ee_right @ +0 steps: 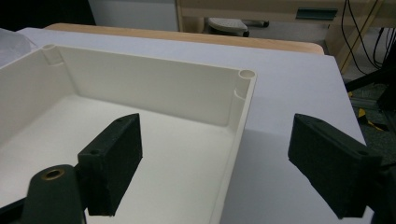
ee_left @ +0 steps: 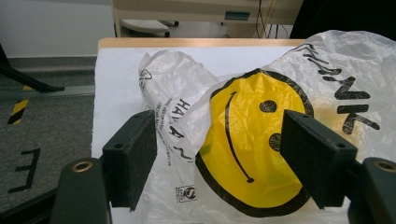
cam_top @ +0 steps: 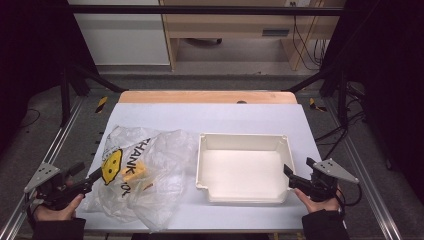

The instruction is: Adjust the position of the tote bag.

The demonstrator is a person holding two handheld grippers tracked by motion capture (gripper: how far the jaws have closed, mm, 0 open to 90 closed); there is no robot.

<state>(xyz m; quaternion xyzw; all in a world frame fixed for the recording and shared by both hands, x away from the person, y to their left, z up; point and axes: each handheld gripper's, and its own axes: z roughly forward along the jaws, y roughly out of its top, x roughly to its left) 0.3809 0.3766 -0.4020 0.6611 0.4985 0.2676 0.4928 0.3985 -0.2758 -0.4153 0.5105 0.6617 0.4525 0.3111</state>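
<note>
A crumpled clear plastic bag [cam_top: 145, 170] with a yellow smiley face [ee_left: 252, 140] and black lettering lies on the left of the white table top; yellow items show through it. Beside it on the right stands an empty white rectangular tray [cam_top: 243, 142]. My left gripper [cam_top: 90, 178] is open at the bag's left edge, its jaws standing either side of the smiley print [cam_top: 112, 166] without touching it. My right gripper [cam_top: 289, 176] is open at the tray's near right corner, and the tray's right wall [ee_right: 236, 135] runs between its jaws.
The white table top [cam_top: 210, 117] has a wooden strip along its far edge [cam_top: 207, 96]. A metal frame rail [cam_top: 60, 145] runs down each side. Beyond are grey floor, a wooden desk [cam_top: 235, 25] and hanging cables [cam_top: 307, 45].
</note>
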